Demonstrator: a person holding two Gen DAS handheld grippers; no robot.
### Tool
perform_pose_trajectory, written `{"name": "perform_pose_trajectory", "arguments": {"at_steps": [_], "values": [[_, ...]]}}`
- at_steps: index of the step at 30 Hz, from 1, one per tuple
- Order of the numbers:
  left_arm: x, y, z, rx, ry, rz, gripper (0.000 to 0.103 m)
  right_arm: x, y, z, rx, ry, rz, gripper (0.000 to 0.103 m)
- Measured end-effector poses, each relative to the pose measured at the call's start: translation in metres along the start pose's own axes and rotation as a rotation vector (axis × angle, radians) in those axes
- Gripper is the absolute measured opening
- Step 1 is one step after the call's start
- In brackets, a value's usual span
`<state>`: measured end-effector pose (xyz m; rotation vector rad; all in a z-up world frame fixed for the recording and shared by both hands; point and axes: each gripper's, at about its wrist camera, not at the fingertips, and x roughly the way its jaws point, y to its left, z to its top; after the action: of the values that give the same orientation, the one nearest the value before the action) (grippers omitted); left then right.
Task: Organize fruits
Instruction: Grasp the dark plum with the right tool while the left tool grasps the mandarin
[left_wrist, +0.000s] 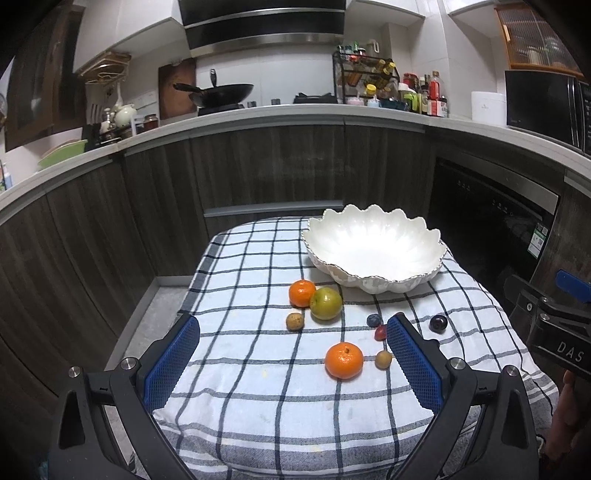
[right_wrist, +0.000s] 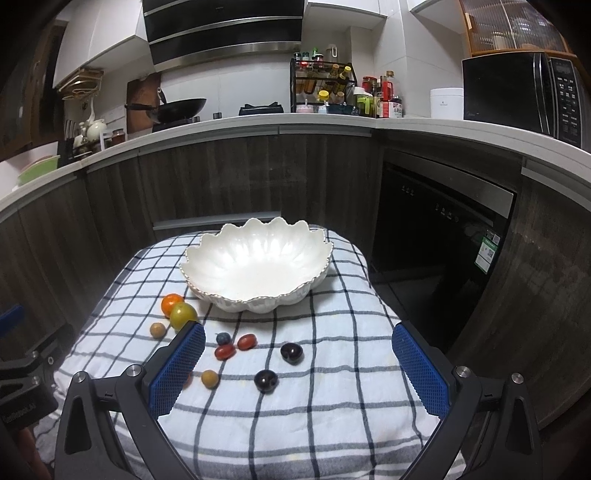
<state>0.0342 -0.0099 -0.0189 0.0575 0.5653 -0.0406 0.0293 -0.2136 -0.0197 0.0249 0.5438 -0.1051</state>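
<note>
- I see left claw (left_wrist: 293, 334) spread wide, empty, low in frame.
- Right claw (right_wrist: 298, 343) likewise wide, empty.
- Scalloped white bowl (right_wrist: 258, 266) frame centre, bare.
- Tangerine (left_wrist: 344, 360), green fruit (left_wrist: 325, 303), dark plums (right_wrist: 291, 352) scattered on checked table cloth (left_wrist: 258, 406) below bowl.

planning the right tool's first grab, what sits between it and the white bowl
In the right wrist view, two dark plums lie on the checked cloth between the open right tool and the bowl; two red fruits sit just left.
</note>
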Motion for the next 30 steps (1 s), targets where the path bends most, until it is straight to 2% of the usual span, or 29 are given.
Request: {"name": "perform_pose_trajectory", "arguments": {"at_steps": [17, 26, 30], "values": [[0.061, -0.015, 0.005, 0.068, 0.089, -0.057, 0.101, 0.054, 0.001, 0.006, -0.046, 0.085, -0.025, 0.103], [0.098, -0.024, -0.007, 0.094, 0.171, -0.083, 0.093, 0.093, 0.005, 0.0, -0.071, 0.17, -0.013, 0.103], [0.108, -0.03, -0.014, 0.127, 0.197, -0.101, 0.085, 0.111, 0.005, -0.005, -0.069, 0.216, -0.002, 0.102]]}}
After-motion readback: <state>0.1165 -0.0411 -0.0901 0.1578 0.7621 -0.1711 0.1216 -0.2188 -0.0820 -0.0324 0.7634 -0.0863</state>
